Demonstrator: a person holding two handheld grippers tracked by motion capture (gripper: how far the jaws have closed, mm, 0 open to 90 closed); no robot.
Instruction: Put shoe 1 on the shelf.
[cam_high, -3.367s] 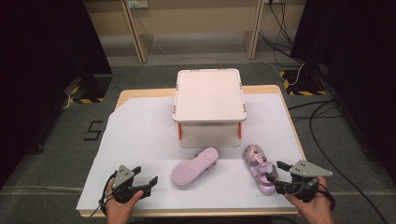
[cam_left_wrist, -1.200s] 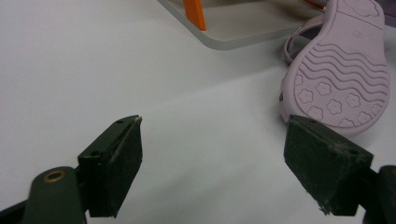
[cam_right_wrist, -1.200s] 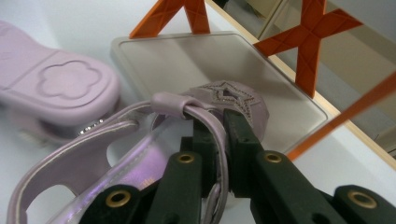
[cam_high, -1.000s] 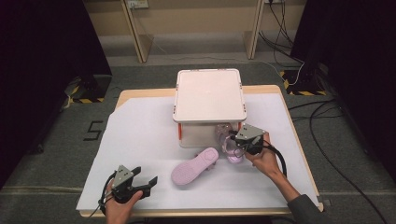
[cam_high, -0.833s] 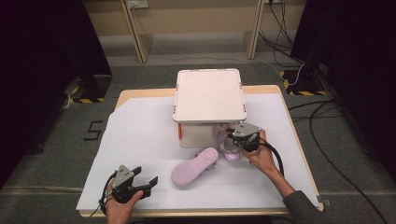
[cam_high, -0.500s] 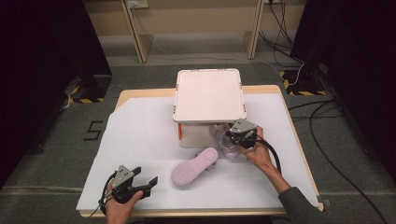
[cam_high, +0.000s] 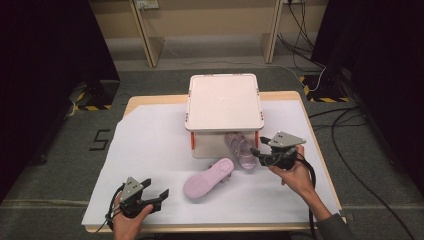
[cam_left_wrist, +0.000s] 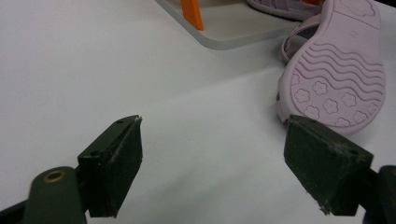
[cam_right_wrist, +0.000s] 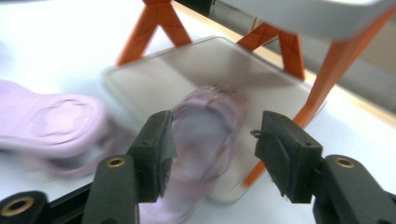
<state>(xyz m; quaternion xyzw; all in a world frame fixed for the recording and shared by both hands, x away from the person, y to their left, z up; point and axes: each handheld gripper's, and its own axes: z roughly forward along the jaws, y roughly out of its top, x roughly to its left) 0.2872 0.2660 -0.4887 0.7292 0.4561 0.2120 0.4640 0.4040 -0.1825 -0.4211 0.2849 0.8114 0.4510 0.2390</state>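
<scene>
The right gripper (cam_high: 256, 153), jaws parted, sits just behind the heel of the upright sandal (cam_high: 240, 150), which points lengthwise onto the rack's lower shelf (cam_high: 212, 148), while the left gripper (cam_high: 159, 195) waits open near the overturned sandal (cam_high: 208, 178).

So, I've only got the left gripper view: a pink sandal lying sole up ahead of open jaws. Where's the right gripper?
Observer: The right gripper is at the front right of the white rack, right at the second sandal.
Operator: Is that sandal on the rack?
Observer: Partly. Its far part lies on the lower shelf under the rack's top, and its near end sticks out over the shelf's edge towards the gripper.
Operator: Is it gripped?
Observer: In the right gripper view the jaws stand apart on either side of it. Blur hides whether they touch it.
</scene>
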